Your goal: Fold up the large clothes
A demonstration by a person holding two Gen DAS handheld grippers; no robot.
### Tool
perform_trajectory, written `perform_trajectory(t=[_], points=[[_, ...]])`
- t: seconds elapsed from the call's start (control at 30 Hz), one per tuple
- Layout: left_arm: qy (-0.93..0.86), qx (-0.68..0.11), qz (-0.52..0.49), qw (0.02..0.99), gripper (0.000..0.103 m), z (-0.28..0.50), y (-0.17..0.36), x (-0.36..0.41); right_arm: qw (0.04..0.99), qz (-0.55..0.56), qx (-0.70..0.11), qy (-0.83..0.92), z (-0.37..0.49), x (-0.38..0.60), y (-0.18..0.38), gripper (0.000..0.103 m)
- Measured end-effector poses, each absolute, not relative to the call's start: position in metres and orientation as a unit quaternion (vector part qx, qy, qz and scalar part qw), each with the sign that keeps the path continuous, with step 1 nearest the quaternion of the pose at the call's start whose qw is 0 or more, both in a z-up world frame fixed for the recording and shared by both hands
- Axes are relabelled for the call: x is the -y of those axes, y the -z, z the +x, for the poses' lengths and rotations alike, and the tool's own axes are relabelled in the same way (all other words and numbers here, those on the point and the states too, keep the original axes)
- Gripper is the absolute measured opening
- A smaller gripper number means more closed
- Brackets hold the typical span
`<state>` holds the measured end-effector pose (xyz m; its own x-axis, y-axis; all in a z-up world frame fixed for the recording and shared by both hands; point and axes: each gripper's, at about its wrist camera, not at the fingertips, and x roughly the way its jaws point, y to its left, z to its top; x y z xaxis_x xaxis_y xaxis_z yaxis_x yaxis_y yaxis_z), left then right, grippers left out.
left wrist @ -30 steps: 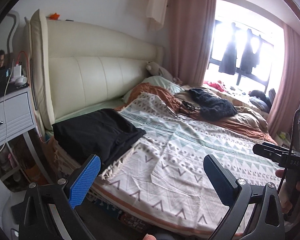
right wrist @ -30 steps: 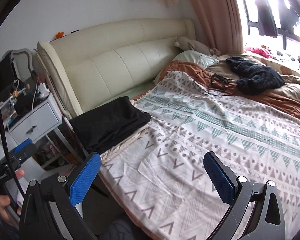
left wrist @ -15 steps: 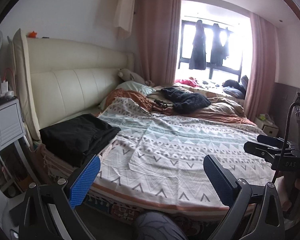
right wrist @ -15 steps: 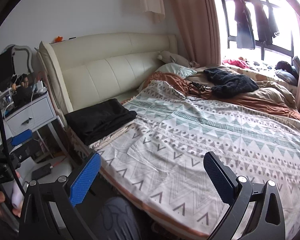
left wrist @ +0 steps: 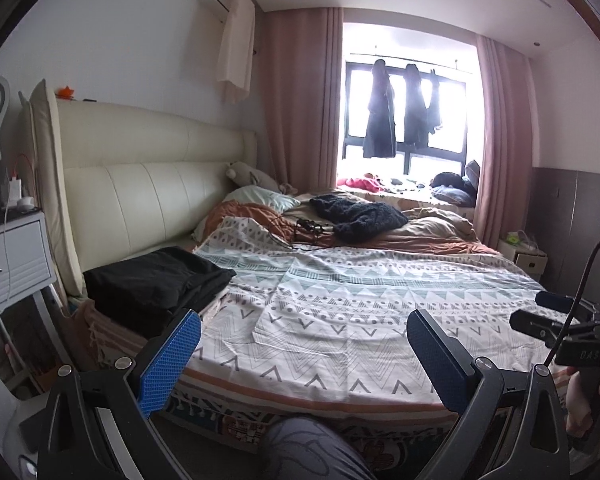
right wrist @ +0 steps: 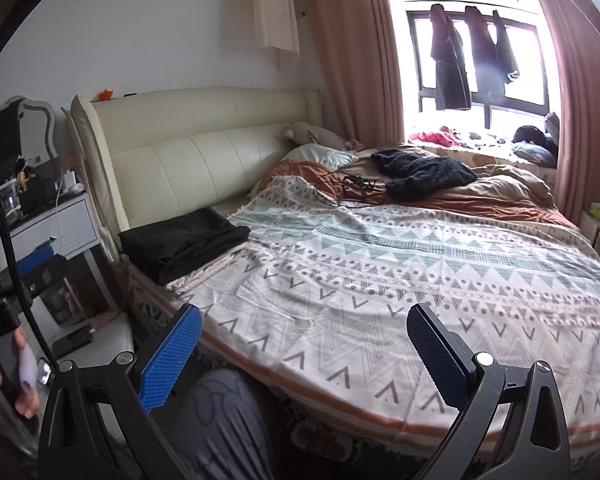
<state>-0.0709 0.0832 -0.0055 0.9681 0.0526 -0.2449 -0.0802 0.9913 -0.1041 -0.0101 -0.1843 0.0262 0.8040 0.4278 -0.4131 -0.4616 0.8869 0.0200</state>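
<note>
A folded black garment lies at the bed's near left corner by the headboard; it also shows in the right wrist view. A dark knitted garment lies crumpled at the far side of the bed. My left gripper is open and empty, held back from the bed's near edge. My right gripper is open and empty, also off the bed's edge. Each gripper shows in the other's view, the right one and the left one.
The bed has a patterned cover with a black cable on it. A cream headboard stands at left, a white nightstand beside it. A window with hanging clothes is at the back. My knee is below.
Both grippers have pulled back and tilted up from the bed, so more of the room and window shows. The black garment stays folded at the corner.
</note>
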Motion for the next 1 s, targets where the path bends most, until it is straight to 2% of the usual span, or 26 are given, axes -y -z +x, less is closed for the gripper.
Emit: perform_trajectory(t=[1.0], points=[[-0.018,-0.121,-0.056,0.991,0.103,-0.069,0.019,-0.077,0.949,-0.005,-0.238,-0.208,-0.002,0.207,-0.005,0.103]])
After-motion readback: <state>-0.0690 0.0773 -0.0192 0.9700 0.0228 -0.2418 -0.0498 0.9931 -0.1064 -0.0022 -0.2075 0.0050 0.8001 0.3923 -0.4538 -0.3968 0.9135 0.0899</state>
